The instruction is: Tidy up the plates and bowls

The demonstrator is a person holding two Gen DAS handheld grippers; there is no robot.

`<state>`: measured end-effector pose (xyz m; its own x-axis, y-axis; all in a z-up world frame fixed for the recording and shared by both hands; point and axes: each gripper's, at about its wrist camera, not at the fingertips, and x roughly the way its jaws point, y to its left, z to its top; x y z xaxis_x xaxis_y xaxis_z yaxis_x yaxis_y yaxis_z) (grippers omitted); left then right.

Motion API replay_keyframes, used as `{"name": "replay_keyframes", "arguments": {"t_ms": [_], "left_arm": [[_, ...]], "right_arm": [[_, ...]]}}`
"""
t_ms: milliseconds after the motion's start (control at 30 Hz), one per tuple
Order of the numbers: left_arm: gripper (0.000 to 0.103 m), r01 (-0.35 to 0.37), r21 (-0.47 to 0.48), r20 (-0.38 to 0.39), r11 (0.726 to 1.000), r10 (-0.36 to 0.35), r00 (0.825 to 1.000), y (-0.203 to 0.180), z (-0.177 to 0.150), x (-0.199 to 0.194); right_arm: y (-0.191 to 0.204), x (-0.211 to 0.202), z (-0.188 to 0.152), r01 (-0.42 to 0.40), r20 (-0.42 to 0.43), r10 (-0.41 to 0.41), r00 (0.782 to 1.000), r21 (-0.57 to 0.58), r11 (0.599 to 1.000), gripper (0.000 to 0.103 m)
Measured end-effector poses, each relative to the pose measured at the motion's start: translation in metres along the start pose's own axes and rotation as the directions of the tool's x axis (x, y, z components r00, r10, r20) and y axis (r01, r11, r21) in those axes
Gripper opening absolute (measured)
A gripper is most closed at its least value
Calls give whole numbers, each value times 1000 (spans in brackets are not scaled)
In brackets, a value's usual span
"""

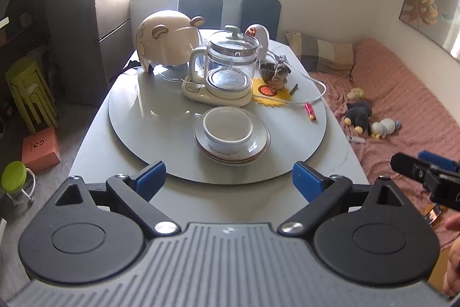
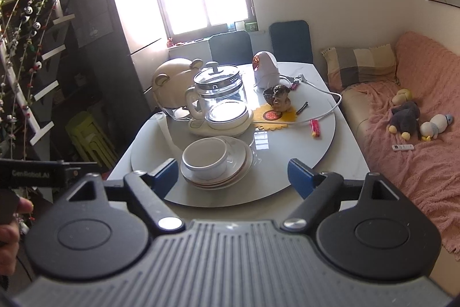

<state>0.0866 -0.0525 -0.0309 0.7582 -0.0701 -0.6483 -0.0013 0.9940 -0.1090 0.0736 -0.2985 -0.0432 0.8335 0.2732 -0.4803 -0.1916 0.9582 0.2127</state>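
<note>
Both my tongs, left (image 1: 229, 179) and right (image 2: 232, 175), are spread wide and empty. Bowl (image 1: 228, 128) sits on the plates (image 1: 260, 147) on the worktop's turntable (image 1: 143, 117). I'd approach the rim slowly and level.

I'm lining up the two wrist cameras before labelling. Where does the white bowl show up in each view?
Left wrist: the white bowl sits just right of centre on the stack of plates, ahead of the open left gripper.
Right wrist: the bowl is left of centre, near the left finger of the open right gripper.
Shared landmark: the glass kettle directly behind the stack.
</note>
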Motion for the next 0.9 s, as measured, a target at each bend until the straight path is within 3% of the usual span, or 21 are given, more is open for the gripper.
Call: {"name": "replay_keyframes", "arguments": {"t_ms": [900], "left_arm": [[97,-19,14,41,1000,19,999,-4,-2,-13]], "right_arm": [[-1,-3,2,-3,-4,3,1000,9,1000,84]]}}
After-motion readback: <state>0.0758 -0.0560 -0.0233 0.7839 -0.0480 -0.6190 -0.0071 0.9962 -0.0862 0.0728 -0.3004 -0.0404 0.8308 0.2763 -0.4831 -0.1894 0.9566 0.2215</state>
